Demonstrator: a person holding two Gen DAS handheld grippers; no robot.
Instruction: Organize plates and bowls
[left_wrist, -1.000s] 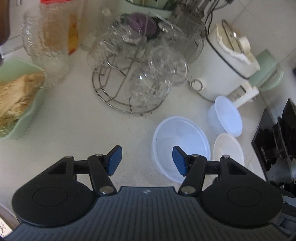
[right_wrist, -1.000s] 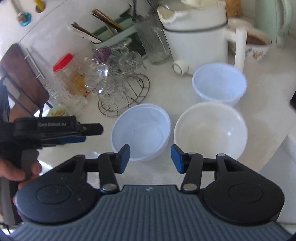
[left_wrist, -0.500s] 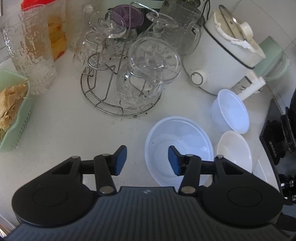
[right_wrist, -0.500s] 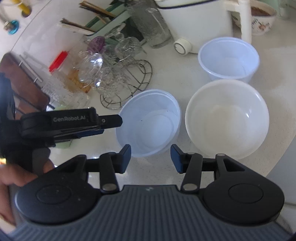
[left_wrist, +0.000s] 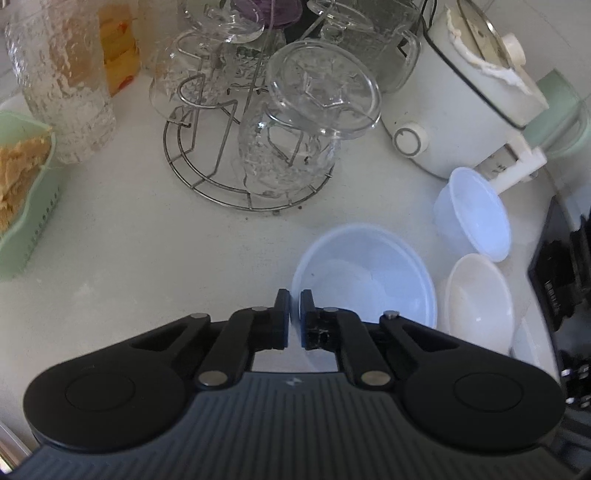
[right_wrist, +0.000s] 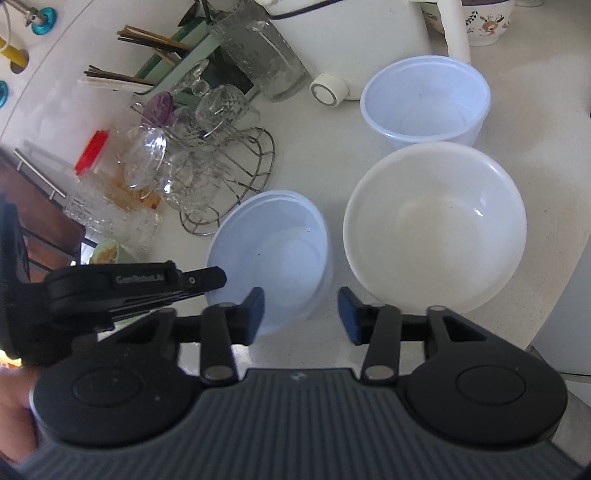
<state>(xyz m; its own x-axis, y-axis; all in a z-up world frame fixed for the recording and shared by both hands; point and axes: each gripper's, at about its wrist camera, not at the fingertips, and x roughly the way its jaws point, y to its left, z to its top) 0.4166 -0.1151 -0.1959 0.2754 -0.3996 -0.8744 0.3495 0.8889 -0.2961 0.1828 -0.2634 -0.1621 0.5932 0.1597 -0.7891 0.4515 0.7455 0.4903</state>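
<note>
The left gripper (left_wrist: 294, 308) is pinched on the near rim of the bluish bowl (left_wrist: 369, 273) on the counter (left_wrist: 147, 258), likely for lifting. The right gripper (right_wrist: 301, 310), nothing held, is closing towards that rim.

Wire glass rack (left_wrist: 247, 173) w/ upturned glasses (clear), white cooker (left_wrist: 469, 99) beside.

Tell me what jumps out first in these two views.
Three empty bowls cluster on the pale counter: a bluish near bowl, a wide white bowl beside it, and a deeper bluish bowl behind. The left hand-held gripper is shut on the near bowl's rim. Left of them, a wire rack carries upturned glasses.
</note>
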